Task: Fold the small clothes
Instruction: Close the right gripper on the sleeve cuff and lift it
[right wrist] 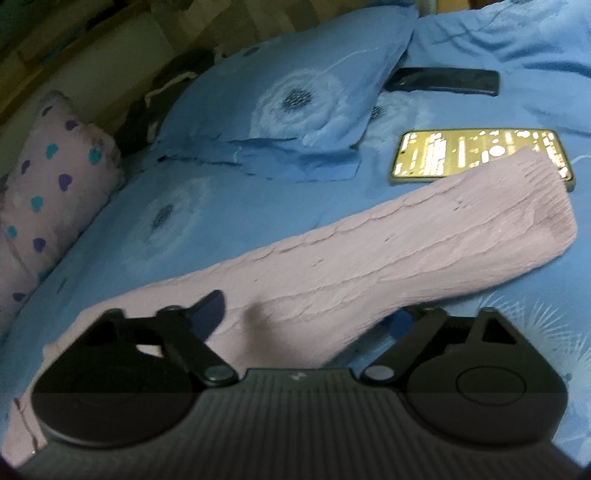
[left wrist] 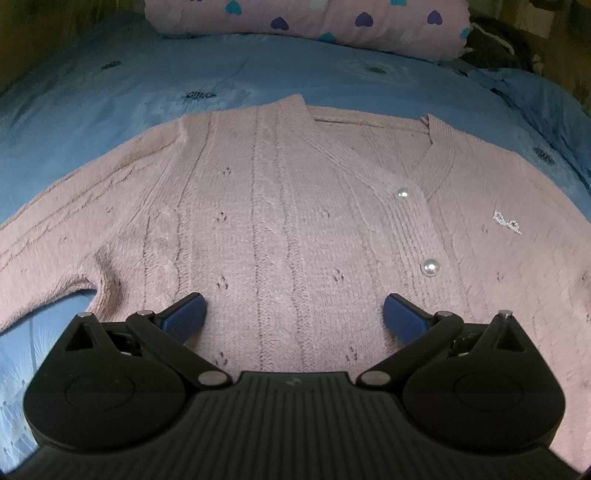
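A pink knitted cardigan (left wrist: 280,206) with pearl buttons (left wrist: 430,266) lies flat, front up, on the blue bedsheet (left wrist: 110,96). My left gripper (left wrist: 294,314) is open and empty, low over the cardigan's lower body, with blue pads (left wrist: 184,314) spread wide. In the right wrist view the cardigan's sleeve (right wrist: 406,243) stretches out to the upper right. My right gripper (right wrist: 306,317) is open, with the sleeve near the armpit lying between its spread fingers.
A pink heart-print pillow (left wrist: 314,22) lies at the bed's far edge and also shows in the right wrist view (right wrist: 48,184). A blue pillow (right wrist: 295,96), a lit phone (right wrist: 476,151) partly under the sleeve's cuff, and a dark phone (right wrist: 443,81) lie on the bed.
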The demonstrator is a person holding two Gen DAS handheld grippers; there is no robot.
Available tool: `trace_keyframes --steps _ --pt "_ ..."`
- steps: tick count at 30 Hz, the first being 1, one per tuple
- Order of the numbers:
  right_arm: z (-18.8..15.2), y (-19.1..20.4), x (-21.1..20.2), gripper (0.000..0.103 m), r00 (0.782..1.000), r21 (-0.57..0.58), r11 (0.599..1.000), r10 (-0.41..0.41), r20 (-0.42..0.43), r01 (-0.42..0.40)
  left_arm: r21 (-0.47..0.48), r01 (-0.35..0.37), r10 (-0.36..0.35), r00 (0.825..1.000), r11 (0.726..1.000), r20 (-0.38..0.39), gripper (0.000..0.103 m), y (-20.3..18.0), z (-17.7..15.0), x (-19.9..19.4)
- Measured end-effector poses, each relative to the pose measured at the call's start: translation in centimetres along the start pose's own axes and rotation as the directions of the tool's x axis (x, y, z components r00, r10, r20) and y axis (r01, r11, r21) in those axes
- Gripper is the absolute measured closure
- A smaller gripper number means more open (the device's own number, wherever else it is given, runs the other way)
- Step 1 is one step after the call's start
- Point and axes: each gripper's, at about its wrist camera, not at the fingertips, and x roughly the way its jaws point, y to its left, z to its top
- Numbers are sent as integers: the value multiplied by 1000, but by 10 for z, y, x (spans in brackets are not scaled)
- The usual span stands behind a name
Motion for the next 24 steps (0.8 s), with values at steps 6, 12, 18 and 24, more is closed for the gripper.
trace_keyframes --steps 6,12,18,24 --pt "8 -8 2 86 999 -14 999 -33 19 33 -26 18 -18 1000 1000 -6 0 5 3 -2" --pt "15 3 -19 92 994 -63 996 69 82 -64 -41 29 -30 1000 999 -5 0 9 6 -6" --pt "19 52 -52 93 967 -251 952 216 138 -177 -61 37 -38 999 997 -10 0 17 10 -10" --pt "7 115 -89 93 906 -431 843 406 120 -321 -52 14 -13 1000 999 12 0 26 18 -16"
